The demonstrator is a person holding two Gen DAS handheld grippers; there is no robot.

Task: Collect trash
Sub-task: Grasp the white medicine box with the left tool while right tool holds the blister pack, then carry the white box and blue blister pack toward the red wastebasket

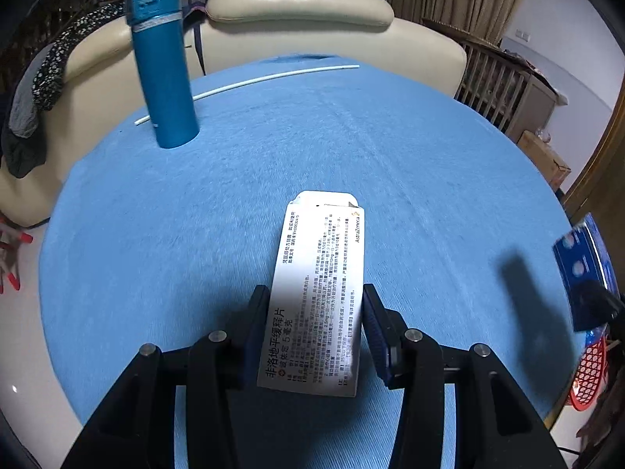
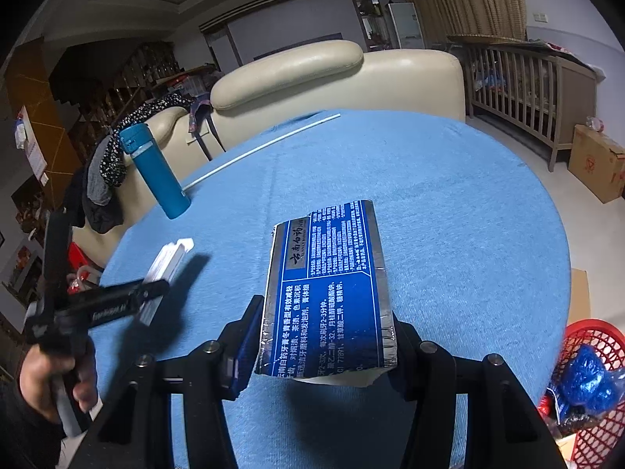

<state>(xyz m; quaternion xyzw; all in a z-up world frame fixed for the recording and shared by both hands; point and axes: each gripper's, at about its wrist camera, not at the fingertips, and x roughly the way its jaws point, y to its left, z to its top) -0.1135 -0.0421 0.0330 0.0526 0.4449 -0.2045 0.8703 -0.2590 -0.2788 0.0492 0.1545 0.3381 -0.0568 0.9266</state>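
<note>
The red basket (image 2: 597, 351) is cut off by the right wrist view's edge, its contents unclear beyond blue plastic. In the left wrist view the blue toothpaste box (image 1: 586, 273) is blurred. The thermos (image 1: 164, 66) hides part of the white rod (image 1: 273, 78).

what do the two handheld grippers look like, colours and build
Both the left gripper and right gripper are matte black angular frames with silver round bolt heads and ribbed dark blue pads on the jaws. The left one carries small white lettering on its side.

Upright teal flask (image 1: 164, 66) near the far left edge of the blue-covered table (image 1: 351, 148), beside a thin white rod (image 1: 273, 77) along the far edge.
</note>
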